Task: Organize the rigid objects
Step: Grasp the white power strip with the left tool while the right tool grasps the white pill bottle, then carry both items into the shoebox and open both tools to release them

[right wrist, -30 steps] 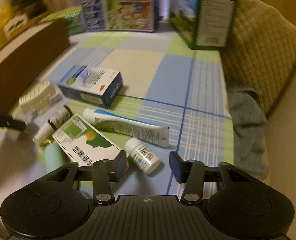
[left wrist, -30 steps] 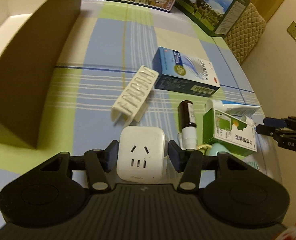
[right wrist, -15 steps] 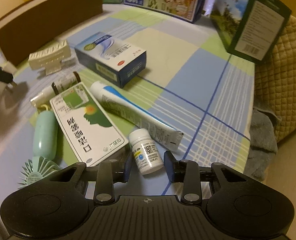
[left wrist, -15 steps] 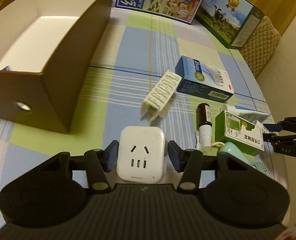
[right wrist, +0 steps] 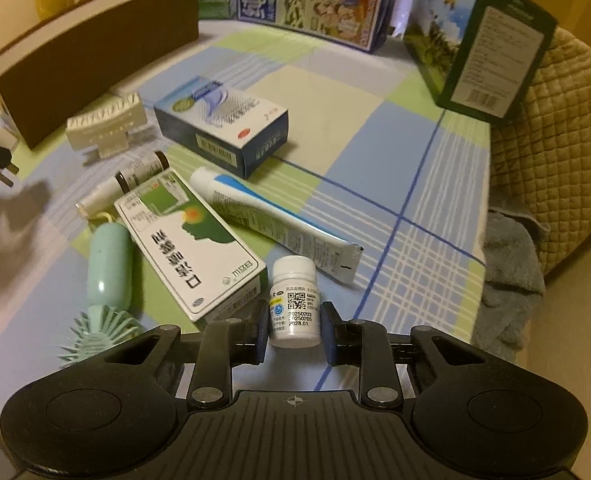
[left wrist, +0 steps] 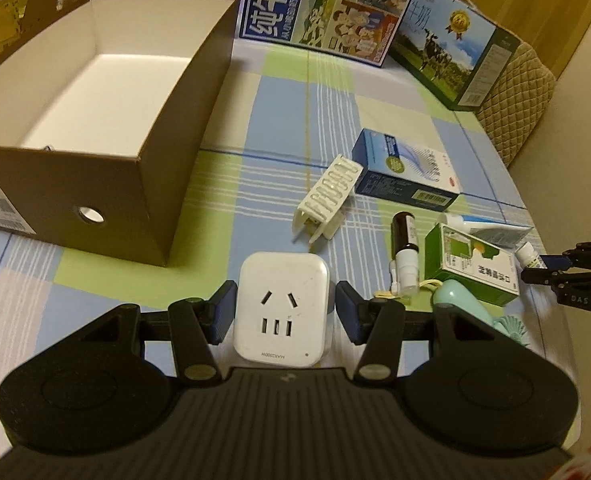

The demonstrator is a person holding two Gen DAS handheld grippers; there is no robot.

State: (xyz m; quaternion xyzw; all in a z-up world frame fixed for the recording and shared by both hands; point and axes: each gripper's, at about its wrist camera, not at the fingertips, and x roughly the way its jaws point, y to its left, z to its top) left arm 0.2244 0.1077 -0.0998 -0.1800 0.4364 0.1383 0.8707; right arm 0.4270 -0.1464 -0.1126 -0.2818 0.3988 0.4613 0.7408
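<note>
Left gripper (left wrist: 283,312), clamped on a white square plastic plug adapter with USB ports (left wrist: 281,304); right gripper (right wrist: 293,328), straddling a small white plastic pill bottle with a printed label (right wrist: 294,304).

For the left hand, judging from the layout: carry the adapter over the open brown cardboard box with the white inside (left wrist: 75,184), clear the near rim, lower close to the floor, then release. No dropping from height, since the prongs could dent the card.

For the right hand: centre the bottle between the pads, close squarely on the round body below the cap, lift straight up. Round and smooth, so likely to roll or squirt out under an off-centre pinch. Mind the green and white flat medicine carton (right wrist: 187,240) just beside the left pad, and the crimped end of the white and blue toothpaste tube (right wrist: 275,216) near the cap.

Tool detail, left: jaws narrowed to the adapter's width, pads pressed on its two side faces, socket face up towards the camera. Seen from the right wrist view at the far left edge, held clear above the blue and green checked cloth (right wrist: 375,140), shadow beneath it.

Tool detail, right: jaws drawn in nearly to the bottle's width, one pad at each side of the labelled body. Contact or a hair's gap, impossible to tell, so no saying whether gripped. Bottle lying on the cloth, cap pointing away from the camera.
</note>
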